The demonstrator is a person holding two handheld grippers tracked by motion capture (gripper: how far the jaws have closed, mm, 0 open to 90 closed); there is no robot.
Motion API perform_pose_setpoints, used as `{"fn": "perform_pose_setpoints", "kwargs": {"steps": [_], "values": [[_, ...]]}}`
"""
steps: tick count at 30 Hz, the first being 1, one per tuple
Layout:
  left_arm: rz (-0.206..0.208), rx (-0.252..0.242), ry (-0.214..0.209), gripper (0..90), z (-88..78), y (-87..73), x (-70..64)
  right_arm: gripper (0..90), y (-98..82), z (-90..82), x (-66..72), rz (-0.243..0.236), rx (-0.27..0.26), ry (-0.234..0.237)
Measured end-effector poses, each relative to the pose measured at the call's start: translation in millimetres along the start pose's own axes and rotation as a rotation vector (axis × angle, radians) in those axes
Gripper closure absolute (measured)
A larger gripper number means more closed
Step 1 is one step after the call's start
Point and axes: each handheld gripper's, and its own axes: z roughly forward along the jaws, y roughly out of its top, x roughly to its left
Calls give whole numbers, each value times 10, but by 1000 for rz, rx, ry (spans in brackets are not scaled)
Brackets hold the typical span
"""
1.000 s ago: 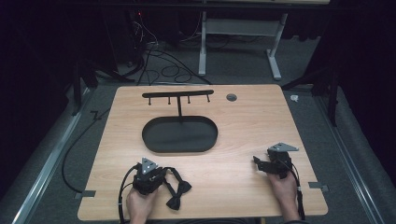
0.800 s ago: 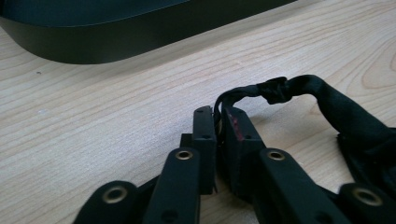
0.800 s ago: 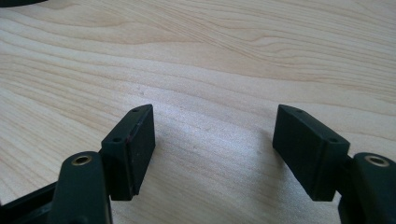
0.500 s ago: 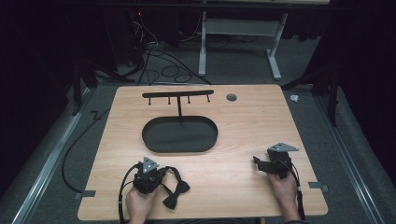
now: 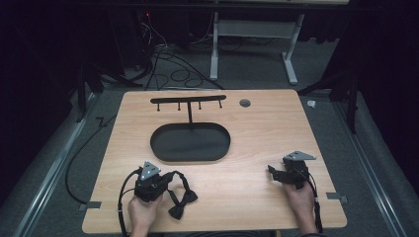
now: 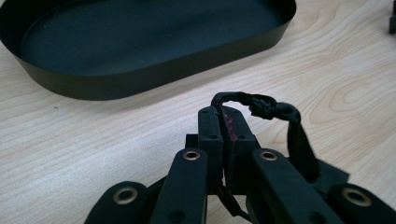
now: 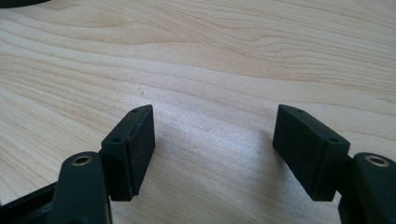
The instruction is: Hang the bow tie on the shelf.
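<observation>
Near edge of the bench (image 5: 237,197): the left gripper (image 6: 224,128), in the person's left hand (image 5: 143,212), has just been closing, and its fingers (image 6: 210,126) now pinch the thin strap of a black bow tie (image 5: 182,201), whose bow hangs just right of the gripper. The right gripper (image 7: 215,140) rests well apart at the right, fingers (image 7: 133,140) spread over bare wood. Farther off: an oval black tray (image 5: 190,143); behind it, a hook rail (image 5: 188,100) on a post.
</observation>
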Motion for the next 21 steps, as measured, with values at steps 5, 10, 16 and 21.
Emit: {"fn": "perform_pose_setpoints", "kwargs": {"steps": [5, 10, 16, 21], "values": [[2, -24, -10, 876, -76, 64, 9, 307, 0, 0, 0, 0, 0, 0], [1, -61, -17, 876, -177, 178, 36, 307, 0, -1, 0, 2, 0, 0], [11, -81, -18, 876, -239, 270, 61, 306, 0, -1, 0, 2, 0, 1], [2, -96, -27, 876, -278, 345, 110, 306, -1, -2, 0, 3, 0, 1]]}}
